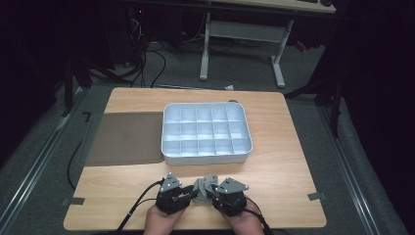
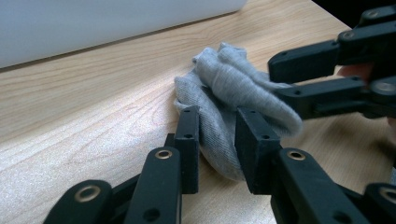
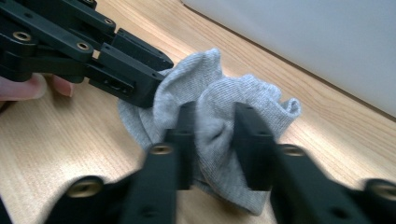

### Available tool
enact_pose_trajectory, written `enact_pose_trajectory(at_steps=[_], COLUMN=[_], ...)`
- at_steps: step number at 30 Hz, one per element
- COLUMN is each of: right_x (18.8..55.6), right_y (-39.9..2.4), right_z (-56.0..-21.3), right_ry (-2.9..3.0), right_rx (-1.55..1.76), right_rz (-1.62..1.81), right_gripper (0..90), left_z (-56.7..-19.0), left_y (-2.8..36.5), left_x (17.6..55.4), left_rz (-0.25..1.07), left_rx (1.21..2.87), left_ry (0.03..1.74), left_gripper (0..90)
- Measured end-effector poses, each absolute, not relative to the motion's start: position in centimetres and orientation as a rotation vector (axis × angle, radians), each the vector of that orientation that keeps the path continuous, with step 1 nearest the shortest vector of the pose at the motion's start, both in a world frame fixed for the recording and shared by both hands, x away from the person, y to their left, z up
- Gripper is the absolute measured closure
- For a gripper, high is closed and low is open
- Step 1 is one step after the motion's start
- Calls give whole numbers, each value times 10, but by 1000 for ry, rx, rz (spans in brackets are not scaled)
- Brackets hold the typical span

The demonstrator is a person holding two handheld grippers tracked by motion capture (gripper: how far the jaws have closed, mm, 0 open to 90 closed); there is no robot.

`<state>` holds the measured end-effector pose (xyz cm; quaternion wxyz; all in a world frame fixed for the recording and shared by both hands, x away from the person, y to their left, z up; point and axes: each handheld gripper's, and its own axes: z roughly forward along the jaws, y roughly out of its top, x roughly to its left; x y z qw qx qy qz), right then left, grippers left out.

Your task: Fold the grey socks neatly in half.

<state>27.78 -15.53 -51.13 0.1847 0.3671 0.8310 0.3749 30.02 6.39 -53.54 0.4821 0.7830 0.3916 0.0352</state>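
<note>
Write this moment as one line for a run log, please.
left hand-held gripper: gripping crumpled grey knit sock | right hand-held gripper: gripping same sock | sock: on wooden table, before white compartment tray

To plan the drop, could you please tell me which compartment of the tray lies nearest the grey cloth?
The middle compartment in the front row of the white tray, straight behind the grey cloth; the others lie farther off.

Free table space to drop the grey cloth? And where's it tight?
Bare wood right of the white compartment tray, up to the wooden table edge, and the front-left corner below the dark mat. Crowded at front centre: left gripper and right gripper both pinch the crumpled grey cloth.
</note>
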Motion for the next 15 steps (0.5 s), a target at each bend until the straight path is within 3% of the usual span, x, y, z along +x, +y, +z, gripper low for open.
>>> enact_pose_trajectory(at_steps=[2,15], right_x=[278,281], right_y=[-156,-148], right_z=[-509,-488], right_ry=[2315,2294], right_rx=[1029,976], right_rz=[1060,1109], right_gripper=[866,865], left_z=[-535,-535], left_y=[64,63], left_x=[300,300], left_rz=[86,91], left_rx=[1911,1920], left_ry=[955,949], left_gripper=[718,734])
